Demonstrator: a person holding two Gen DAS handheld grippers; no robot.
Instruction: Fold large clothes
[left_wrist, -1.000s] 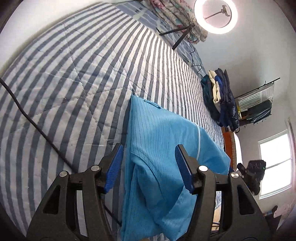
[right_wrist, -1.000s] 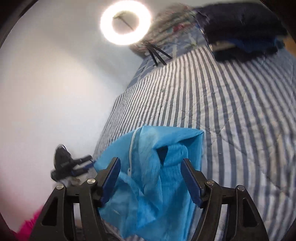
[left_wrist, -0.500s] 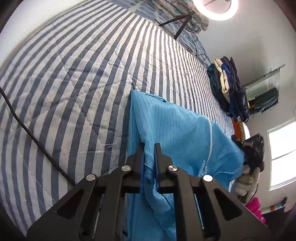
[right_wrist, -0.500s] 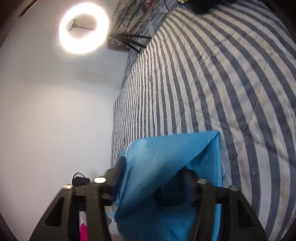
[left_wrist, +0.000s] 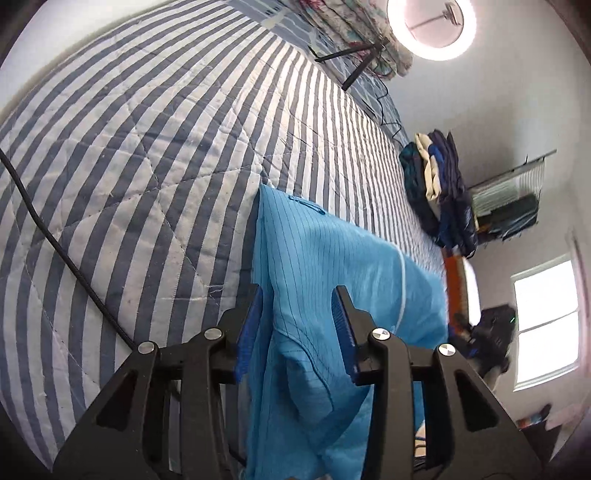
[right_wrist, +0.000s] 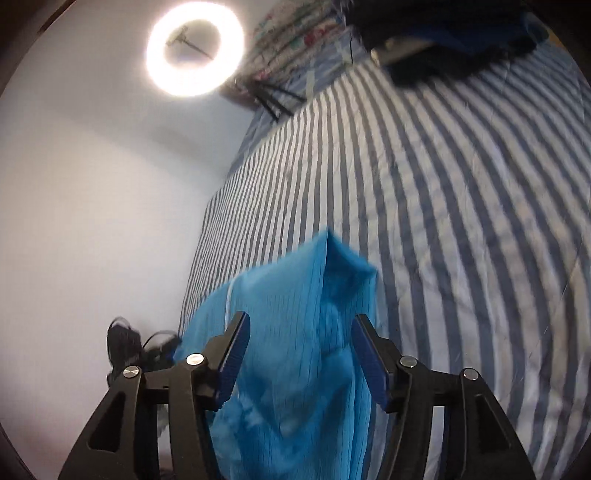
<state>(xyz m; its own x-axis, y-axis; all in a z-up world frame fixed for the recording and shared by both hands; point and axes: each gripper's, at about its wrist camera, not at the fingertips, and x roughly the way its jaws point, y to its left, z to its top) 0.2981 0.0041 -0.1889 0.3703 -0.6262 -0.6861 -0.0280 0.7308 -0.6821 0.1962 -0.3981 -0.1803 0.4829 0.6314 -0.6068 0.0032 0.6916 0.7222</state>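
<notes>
A bright blue pinstriped garment (left_wrist: 325, 266) lies on the striped quilt (left_wrist: 147, 147), folded over with a thin white line along it. My left gripper (left_wrist: 301, 325) is open, its blue pads on either side of a raised fold of the cloth. In the right wrist view the same garment (right_wrist: 295, 302) rises in a peak over the quilt (right_wrist: 443, 221). My right gripper (right_wrist: 299, 354) is open with cloth bunched between the pads, not pinched.
A black cable (left_wrist: 55, 236) runs across the quilt at the left. A stack of folded dark clothes (left_wrist: 439, 192) sits at the bed's far right edge. A ring light (left_wrist: 430, 26) on a tripod stands at the head of the bed. A window (left_wrist: 546, 317) is at the right.
Both grippers were open a second ago, closed on the blue cloth half a second ago, and have opened again. The garment's folded edge now lies lower on the quilt.
</notes>
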